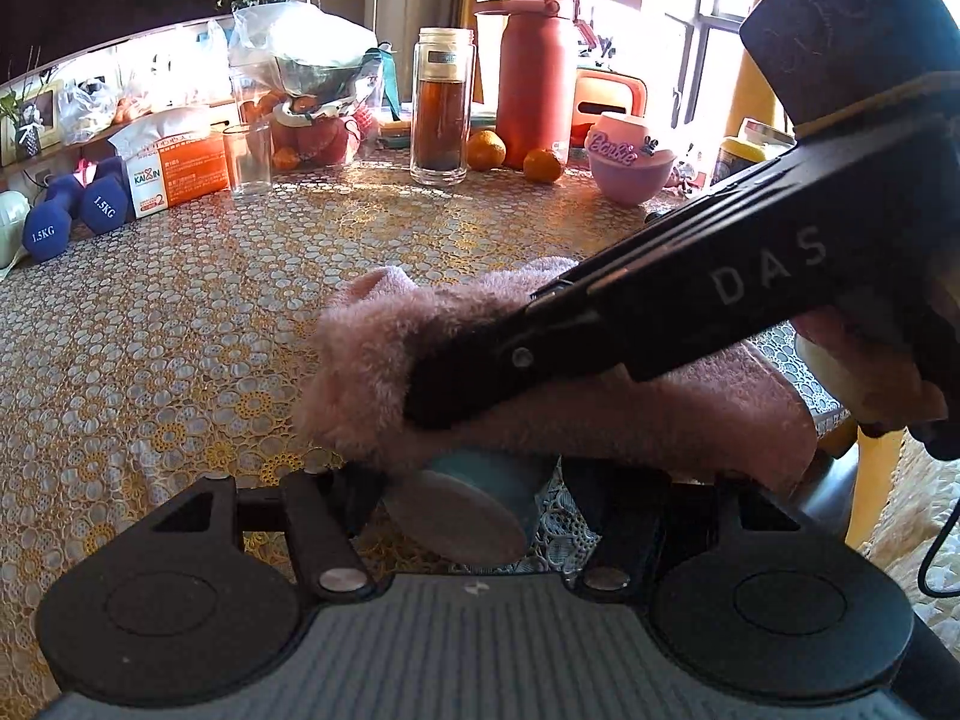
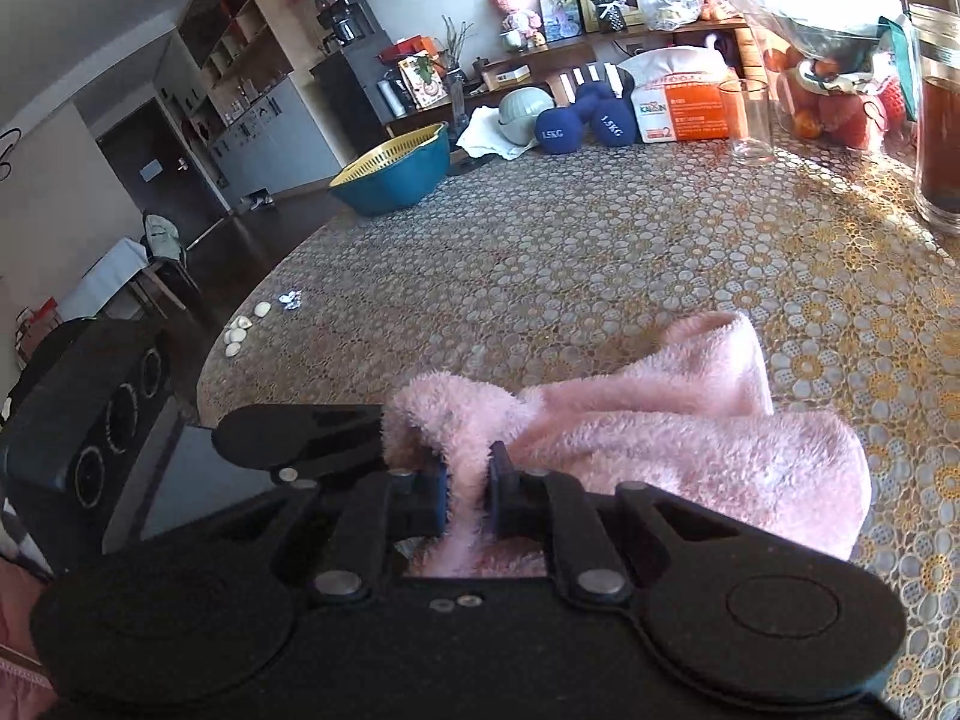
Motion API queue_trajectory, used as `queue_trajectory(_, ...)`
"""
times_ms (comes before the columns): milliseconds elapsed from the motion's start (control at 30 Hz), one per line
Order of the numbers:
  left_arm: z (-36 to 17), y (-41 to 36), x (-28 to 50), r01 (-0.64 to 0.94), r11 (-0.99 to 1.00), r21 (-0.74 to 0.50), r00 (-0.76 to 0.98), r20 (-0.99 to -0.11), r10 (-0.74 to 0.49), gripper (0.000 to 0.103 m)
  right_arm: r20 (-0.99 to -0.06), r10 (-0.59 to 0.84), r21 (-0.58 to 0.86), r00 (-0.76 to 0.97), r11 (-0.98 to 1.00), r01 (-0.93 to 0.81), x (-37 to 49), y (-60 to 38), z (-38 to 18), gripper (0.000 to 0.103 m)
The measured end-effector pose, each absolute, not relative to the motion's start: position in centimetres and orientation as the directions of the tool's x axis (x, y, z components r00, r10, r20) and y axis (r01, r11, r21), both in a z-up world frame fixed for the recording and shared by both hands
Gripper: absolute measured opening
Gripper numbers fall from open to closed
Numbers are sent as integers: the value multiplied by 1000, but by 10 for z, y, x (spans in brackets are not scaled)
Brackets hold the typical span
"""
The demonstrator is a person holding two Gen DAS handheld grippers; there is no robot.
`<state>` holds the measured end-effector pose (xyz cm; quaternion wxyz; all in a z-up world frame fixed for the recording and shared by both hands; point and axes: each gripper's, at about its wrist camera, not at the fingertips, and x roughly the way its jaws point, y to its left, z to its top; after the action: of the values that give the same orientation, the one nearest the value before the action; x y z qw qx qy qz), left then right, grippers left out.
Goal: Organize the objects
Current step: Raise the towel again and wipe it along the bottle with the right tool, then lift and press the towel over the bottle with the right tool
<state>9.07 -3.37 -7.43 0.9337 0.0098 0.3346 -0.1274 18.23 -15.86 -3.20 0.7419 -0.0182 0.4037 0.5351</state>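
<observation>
Right gripper (image 2: 468, 489) pinches a fold of the fluffy pink fleece towel (image 2: 690, 438) lying on the lace-patterned table (image 2: 540, 252), likely to fold it; left gripper (image 1: 474, 480) finger state unclear, towel-covered.

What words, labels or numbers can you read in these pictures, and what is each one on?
"1.5KG": on both blue dumbbells.
"KAIXIN": on the orange and white box; its smaller print is too blurred to read.
"Barbie": on the pink bowl.
"DAS": on the right claw arm, letters cut off.
The glass bottle label is unreadable.
</observation>
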Motion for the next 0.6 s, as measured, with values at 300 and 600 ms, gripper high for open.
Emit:
queue_trajectory(300, -77, -37, 90, 258, 964, -68, 734, -635, -241, 63, -631, 733, 354, 256, 565, -745, 211, -197, -37, 10)
queue_trajectory(600, -78, -34, 92, 257, 960, -114, 707, -656, -267, 62, -616, 715, 375, 332, 636, -675, 225, -228, -43, 11)
